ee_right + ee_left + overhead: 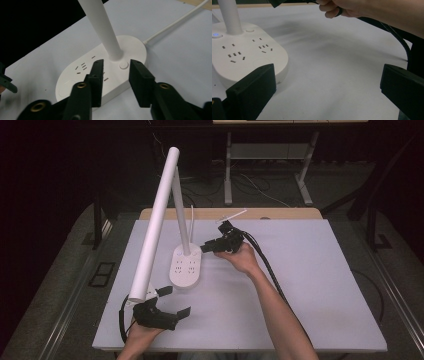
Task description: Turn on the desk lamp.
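White lamp base (186, 265) flat on the tabletop (310, 285), left of centre, with socket slots on top and a lit blue dot (215, 34) at one end. Round white button (123, 65) just beside the foot of the upright stem (181, 205). Long white lamp bar (154, 220) slanting from the stem's top down toward the near left. Thin white cord (175, 22) running off the base's far end across the tabletop.

Right gripper (115, 80) angled down at the base, jaws partly drawn in, nothing clamped, the button showing in the gap just beyond the tips; contact with the base impossible to judge. Left gripper (170, 301) low at the near left under the bar's lower end, jaws spread wide and empty, base just beside one jaw.
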A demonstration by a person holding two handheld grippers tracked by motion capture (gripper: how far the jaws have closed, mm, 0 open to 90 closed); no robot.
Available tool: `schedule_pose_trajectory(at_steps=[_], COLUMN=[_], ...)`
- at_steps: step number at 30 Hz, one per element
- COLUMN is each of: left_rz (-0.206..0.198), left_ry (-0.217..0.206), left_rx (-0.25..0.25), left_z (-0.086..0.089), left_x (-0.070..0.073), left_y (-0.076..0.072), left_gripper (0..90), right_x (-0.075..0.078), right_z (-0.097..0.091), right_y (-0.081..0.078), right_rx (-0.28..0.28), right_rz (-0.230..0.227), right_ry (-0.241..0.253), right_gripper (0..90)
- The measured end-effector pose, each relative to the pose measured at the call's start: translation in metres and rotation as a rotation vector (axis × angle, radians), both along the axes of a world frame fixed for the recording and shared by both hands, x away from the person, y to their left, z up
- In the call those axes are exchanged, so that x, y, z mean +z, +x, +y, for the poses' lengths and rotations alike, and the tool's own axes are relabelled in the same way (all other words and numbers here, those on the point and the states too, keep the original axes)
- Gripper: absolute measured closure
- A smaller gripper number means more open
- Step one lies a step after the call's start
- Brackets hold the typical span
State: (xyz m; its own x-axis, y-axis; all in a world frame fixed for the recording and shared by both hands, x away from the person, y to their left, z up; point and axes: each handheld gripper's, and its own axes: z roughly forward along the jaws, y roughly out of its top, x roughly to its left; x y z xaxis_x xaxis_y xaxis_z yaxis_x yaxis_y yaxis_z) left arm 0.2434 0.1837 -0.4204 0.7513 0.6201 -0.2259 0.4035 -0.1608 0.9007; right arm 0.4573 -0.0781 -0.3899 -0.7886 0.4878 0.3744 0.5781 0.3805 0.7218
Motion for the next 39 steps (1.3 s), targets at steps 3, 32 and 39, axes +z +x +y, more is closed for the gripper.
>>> schedule_pose_trajectory(at_steps=[3, 32, 39], left_rz=[0.0, 0.002, 0.002], left_ry=[-0.002, -0.01, -0.011], left_rx=[0.003, -0.002, -0.004], left_z=[0.0, 0.0, 0.0], left_x=[0.0, 0.0, 0.0], left_y=[0.0, -0.001, -0.001], left_gripper=[0.0, 0.0, 0.0], right_x=[-0.004, -0.041, -0.042], right_z=[0.003, 0.03, 0.033], right_y=[0.001, 0.017, 0.022], right_rx=[0.001, -0.019, -0.028], right_rz=[-0.001, 0.033, 0.031], right_ry=[0.006, 0.028, 0.033], right_gripper=[75.2, 89.7, 89.7])
